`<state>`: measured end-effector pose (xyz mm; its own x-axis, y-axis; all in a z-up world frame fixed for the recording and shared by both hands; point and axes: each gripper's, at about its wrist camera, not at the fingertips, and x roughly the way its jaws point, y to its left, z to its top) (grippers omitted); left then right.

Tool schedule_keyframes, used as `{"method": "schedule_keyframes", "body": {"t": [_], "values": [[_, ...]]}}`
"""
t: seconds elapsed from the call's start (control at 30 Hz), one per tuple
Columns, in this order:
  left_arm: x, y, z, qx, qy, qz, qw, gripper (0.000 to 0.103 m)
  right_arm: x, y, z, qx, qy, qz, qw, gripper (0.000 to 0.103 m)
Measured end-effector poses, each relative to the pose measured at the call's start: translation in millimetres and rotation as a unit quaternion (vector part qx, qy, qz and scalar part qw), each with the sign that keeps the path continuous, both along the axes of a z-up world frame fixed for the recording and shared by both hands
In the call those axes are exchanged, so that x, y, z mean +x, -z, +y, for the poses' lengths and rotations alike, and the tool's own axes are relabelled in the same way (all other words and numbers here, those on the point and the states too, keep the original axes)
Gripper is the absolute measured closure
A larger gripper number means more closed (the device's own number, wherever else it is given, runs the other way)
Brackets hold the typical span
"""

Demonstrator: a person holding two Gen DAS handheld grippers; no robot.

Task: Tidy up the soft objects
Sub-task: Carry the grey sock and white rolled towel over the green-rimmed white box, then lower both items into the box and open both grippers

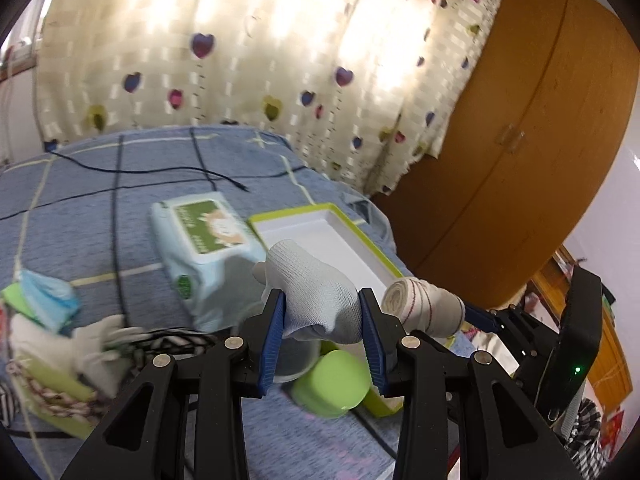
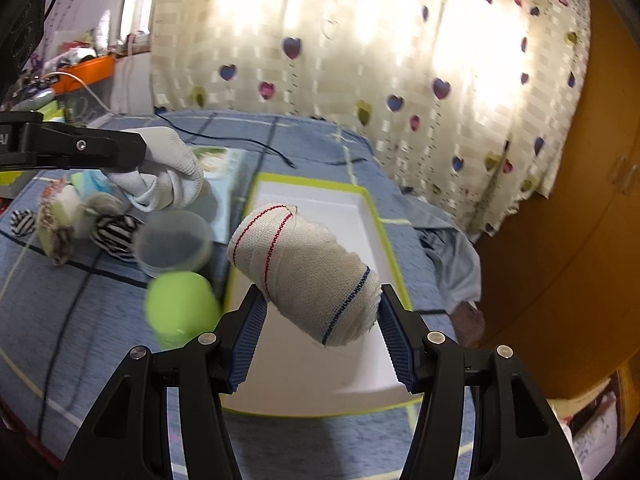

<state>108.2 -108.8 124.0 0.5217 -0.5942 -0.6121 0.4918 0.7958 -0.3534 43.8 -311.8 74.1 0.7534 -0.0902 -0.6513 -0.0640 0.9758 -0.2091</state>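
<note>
The left claw (image 1: 322, 312) is clamped on a bunched white sock (image 1: 316, 292), its blue pads (image 1: 276, 332) pressing the fabric from both sides, so the sock stands up between the fingers and pokes out beyond the tips. The right claw (image 2: 322, 320) grips a roll of cream bandage (image 2: 304, 268) with red and blue stitched lines; the roll sits crosswise between the pads and bulges ahead of them.

Both claws hang above a bed (image 1: 100, 208) covered in a blue checked sheet. Just beyond and below the right claw lies a shallow white tray with a lime-green rim (image 2: 372, 216), and the bandage roll is over its white floor. From the left claw, the same tray (image 1: 360, 236) lies ahead and a little to the right, with the right claw and its roll (image 1: 424, 308) close on that side.

To the left of the right claw, a lime-green cup (image 2: 180, 312) and a clear plastic tub (image 2: 172, 240) rest on the bed beside the tray. Ahead of the left claw lies a pack of wipes (image 1: 204, 248) with a green label. Further left sit more soft things in a blurred heap: striped black-and-white fabric (image 2: 116, 232), a pale glove (image 1: 100, 344) and a blue cloth (image 1: 48, 296). A black cable (image 1: 160, 168) runs across the far part of the bed.
</note>
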Motion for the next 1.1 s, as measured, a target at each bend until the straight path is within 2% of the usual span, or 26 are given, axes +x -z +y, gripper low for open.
{"method": "schedule_keyframes", "body": {"t": [0.13, 0.53, 0.97, 1.1], "values": [[9, 11, -23, -0.005, 0.027, 0.020, 0.9994, 0.068, 2, 8, -13, -0.003, 0.017, 0.012, 1.000, 0.046], [22, 44, -75, 0.022, 0.076, 0.055, 0.9953, 0.068, 12, 35, -38, -0.032, 0.048, 0.044, 0.997, 0.046], [21, 55, -93, 0.056, 0.088, 0.054, 0.9931, 0.067, 23, 47, -36, -0.074, 0.052, 0.055, 0.994, 0.045], [16, 54, -98, 0.057, 0.098, 0.058, 0.9919, 0.065, 22, 47, -36, -0.074, 0.049, 0.057, 0.994, 0.045]]}}
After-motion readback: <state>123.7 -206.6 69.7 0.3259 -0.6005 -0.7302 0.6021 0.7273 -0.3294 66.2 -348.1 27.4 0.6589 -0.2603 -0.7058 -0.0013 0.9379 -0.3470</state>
